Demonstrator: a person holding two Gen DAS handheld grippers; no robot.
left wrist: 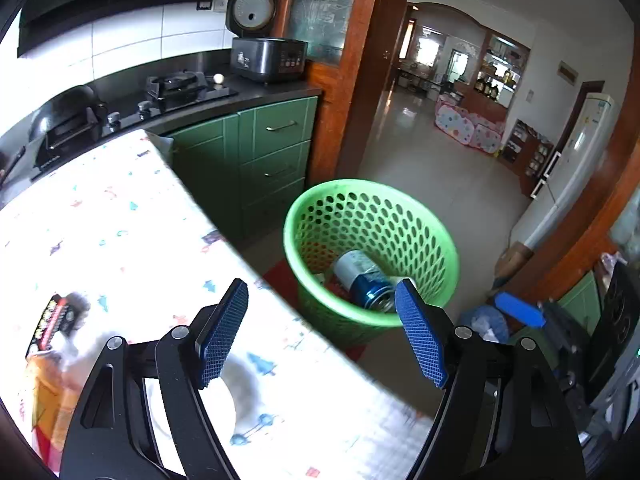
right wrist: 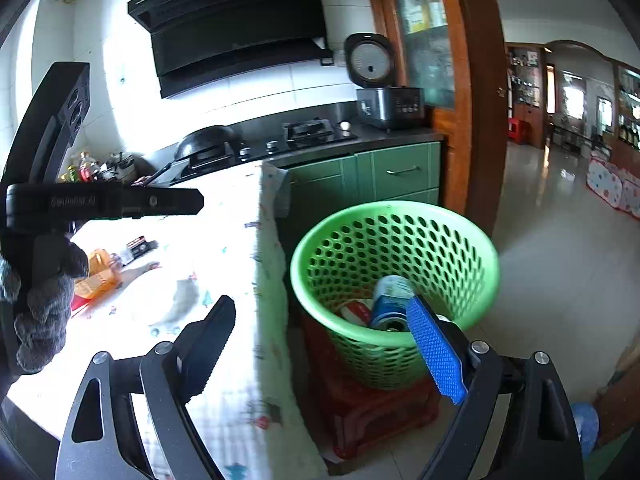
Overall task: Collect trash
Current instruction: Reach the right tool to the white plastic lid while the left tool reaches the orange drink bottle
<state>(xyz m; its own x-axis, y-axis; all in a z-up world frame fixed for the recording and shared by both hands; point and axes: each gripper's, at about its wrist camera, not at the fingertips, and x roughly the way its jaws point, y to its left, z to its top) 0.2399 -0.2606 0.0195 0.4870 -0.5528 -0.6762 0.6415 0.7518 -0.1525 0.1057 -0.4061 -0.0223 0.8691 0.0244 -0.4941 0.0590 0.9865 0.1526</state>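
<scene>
A green perforated waste basket [left wrist: 424,216] [right wrist: 440,232] stands on a red stool [right wrist: 384,408] beside the table. A blue and white can [left wrist: 366,280] [right wrist: 390,300] lies inside it, next to a red can [right wrist: 356,312]. My left gripper [left wrist: 320,332] is open and empty, over the table edge close to the basket. My right gripper [right wrist: 320,352] is open and empty, just in front of the basket. An orange snack wrapper [left wrist: 48,392] [right wrist: 96,276] and a black and red packet [left wrist: 50,320] [right wrist: 138,246] lie on the table.
The table has a white patterned cloth [left wrist: 132,240] [right wrist: 224,240]. Behind it are a stove [left wrist: 180,88], a rice cooker [left wrist: 264,56] and green cabinets [left wrist: 276,152]. The doorway opens onto a tiled floor [left wrist: 420,148]. The left gripper's body [right wrist: 100,200] shows at the left of the right wrist view.
</scene>
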